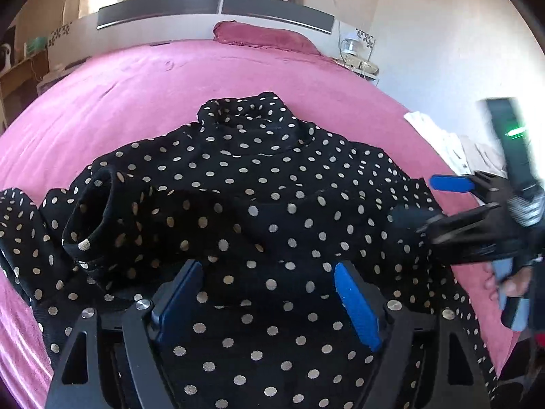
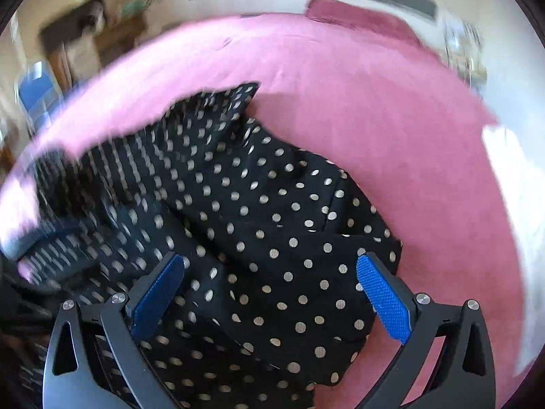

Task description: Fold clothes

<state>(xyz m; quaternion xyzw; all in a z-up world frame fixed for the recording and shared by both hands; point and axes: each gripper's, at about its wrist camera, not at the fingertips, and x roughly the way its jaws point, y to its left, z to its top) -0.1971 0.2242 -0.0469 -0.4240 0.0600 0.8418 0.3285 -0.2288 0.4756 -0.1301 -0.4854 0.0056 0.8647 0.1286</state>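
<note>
Both tongs, left [image 1: 269, 293] & right [image 2: 272, 293], spread w/ nothing pinched over rumpled black polka-dot top [image 1: 259, 184], sleeve folded in.

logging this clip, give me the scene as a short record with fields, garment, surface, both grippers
garment: black polka-dot top, spread out, high neck at far end, one sleeve cuff lying on its body
surface: pink bed sheet
left gripper: open above the top, nothing pinched
right gripper: open above the top's edge, nothing pinched
far end: dark pink pillow

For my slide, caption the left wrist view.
Open left gripper above polka-dot top on pink bed.
</note>
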